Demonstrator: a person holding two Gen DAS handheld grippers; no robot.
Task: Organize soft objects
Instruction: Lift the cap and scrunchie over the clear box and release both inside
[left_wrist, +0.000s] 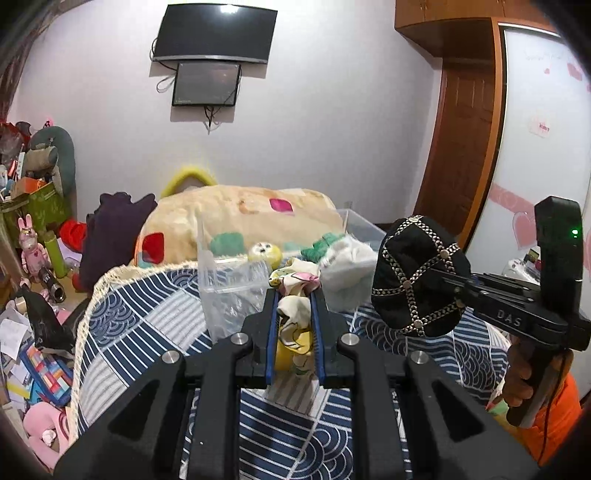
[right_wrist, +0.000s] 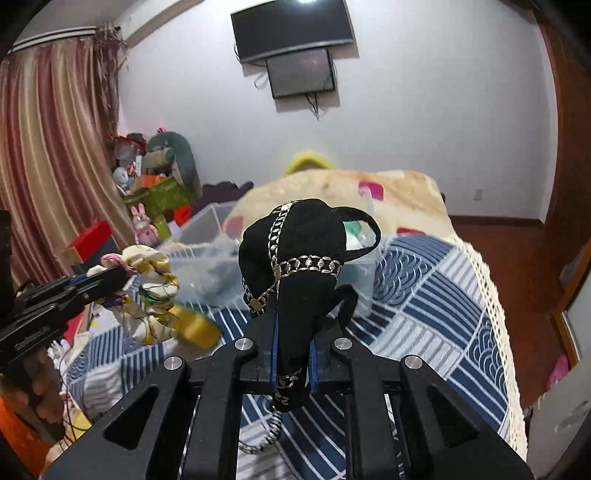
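Left wrist view: the left gripper (left_wrist: 294, 314) is clamped on a bunched printed cloth (left_wrist: 293, 325), cream with yellow and pink, which fills the gap between the blue-lined fingers and spills out past their tips. How far the cloth hangs below is hidden by the gripper body. Just beyond it stands a clear plastic bin (left_wrist: 236, 284) on the blue-and-white patterned bedspread (left_wrist: 147, 295); its contents are hard to make out through the glare, though a white cloth (left_wrist: 345, 269) and something green show near its far side. Behind lies a beige blanket (left_wrist: 240, 210) with coloured patches.

To the right, the right gripper (left_wrist: 448, 275) holds a black hat with chain trim (left_wrist: 419, 275) in the air above the bedspread; its fingertips are buried in the fabric.

In the right wrist view the right gripper (right_wrist: 291, 332) is pressed shut on that hat (right_wrist: 295, 251), which blocks most of the bin (right_wrist: 207, 236) behind it. The left gripper (right_wrist: 110, 275) and its cloth (right_wrist: 151, 291) appear at the left, blurred.
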